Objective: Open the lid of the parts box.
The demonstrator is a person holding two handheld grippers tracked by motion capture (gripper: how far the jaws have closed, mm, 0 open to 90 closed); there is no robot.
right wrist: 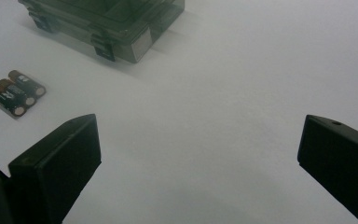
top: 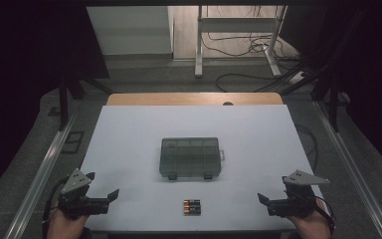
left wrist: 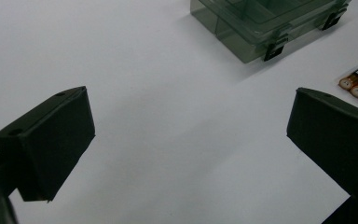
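Grippers left [top: 103,187] and right [top: 272,190] rest released, flanking batteries [top: 191,207].

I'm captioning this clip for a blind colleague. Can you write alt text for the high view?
A closed, smoky clear compartment box sits mid-table on a white table, three batteries side by side nearer the person. The left tongs and right tongs rest open at the near corners.

My white rectangular table top [top: 258,144] lies on a wooden board whose far edge [top: 194,98] shows. Beyond it I see grey floor [top: 144,74], a white metal frame [top: 199,45] and tangled black cables [top: 248,47]. Both sides are dark.
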